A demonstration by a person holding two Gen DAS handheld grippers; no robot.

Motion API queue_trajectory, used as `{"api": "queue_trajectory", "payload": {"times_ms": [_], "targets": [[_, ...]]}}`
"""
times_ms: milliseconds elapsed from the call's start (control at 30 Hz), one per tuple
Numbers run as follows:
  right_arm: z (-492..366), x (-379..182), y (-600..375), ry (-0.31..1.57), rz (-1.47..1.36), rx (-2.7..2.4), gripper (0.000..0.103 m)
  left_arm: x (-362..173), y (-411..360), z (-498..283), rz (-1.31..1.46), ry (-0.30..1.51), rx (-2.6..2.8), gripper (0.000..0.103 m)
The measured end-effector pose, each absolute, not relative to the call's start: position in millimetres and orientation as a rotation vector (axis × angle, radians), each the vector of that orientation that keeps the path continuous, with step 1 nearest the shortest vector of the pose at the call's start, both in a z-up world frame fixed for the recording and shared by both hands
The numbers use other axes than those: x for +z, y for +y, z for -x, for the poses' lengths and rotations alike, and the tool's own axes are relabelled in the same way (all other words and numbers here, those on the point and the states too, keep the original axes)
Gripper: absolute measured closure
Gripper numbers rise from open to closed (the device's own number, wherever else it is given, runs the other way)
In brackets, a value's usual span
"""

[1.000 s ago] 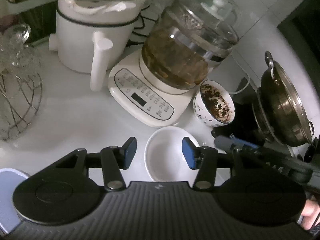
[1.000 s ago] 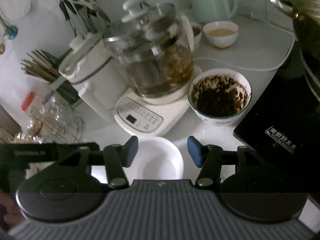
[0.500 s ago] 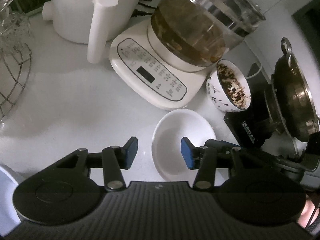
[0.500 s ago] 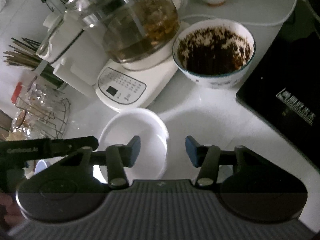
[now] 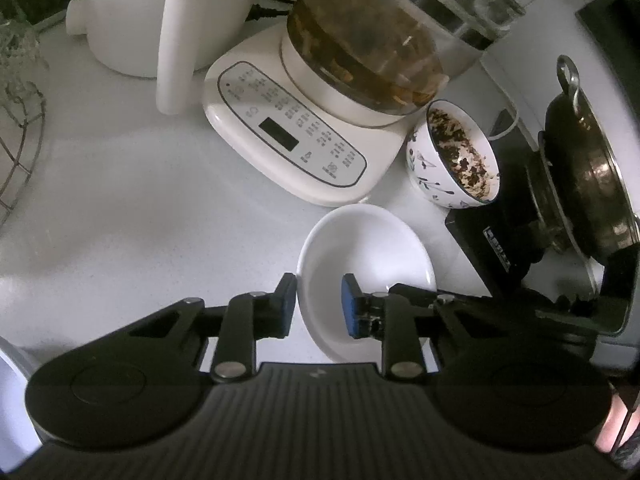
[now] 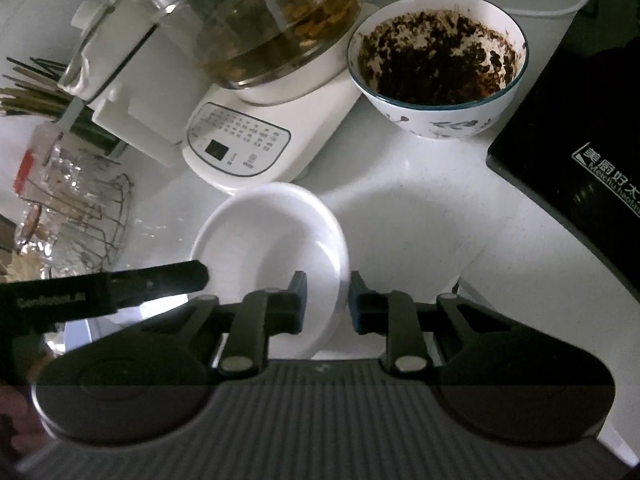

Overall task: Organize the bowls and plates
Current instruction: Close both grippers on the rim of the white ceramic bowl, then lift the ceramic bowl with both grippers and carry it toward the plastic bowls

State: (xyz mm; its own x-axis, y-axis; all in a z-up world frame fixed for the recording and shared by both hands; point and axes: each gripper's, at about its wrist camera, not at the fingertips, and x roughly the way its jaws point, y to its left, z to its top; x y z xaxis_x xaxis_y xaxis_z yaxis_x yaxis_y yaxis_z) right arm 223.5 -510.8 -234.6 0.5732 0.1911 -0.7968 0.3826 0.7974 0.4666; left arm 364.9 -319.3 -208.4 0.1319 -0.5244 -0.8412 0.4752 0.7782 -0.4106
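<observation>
A shallow white dish [image 5: 368, 248] sits on the white counter in front of a kettle base. My left gripper [image 5: 319, 306] straddles its left rim, one blue pad outside and one inside, jaws closing onto the rim. In the right wrist view the same dish [image 6: 272, 232] has its right rim between the pads of my right gripper [image 6: 327, 304], which is closing on it too. Each view shows the other gripper's dark finger reaching in over the dish. Behind stands a patterned bowl [image 6: 436, 60] caked with dark residue.
A glass kettle on a white control base [image 5: 288, 140] stands just behind the dish, next to a white jug [image 5: 132, 20]. A black induction cooker [image 5: 492, 240] carrying a metal pan [image 5: 588, 168] is on the right. A wire rack [image 5: 20, 140] with glassware is on the left.
Both grippers have sunk toward the white dish and tipped further down. Their jaws have narrowed from wide apart to close around opposite rims of the dish.
</observation>
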Motion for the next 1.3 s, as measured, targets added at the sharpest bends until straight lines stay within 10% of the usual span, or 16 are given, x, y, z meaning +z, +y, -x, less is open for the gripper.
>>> {"api": "queue_trajectory", "payload": {"times_ms": [1300], "targets": [[-214.9, -156.7, -458.5, 0.888, -0.517, -0.008, 0.076, -127.1, -249.6, -341.2, 0.135, 1.184, -0.664, 0.074]]}}
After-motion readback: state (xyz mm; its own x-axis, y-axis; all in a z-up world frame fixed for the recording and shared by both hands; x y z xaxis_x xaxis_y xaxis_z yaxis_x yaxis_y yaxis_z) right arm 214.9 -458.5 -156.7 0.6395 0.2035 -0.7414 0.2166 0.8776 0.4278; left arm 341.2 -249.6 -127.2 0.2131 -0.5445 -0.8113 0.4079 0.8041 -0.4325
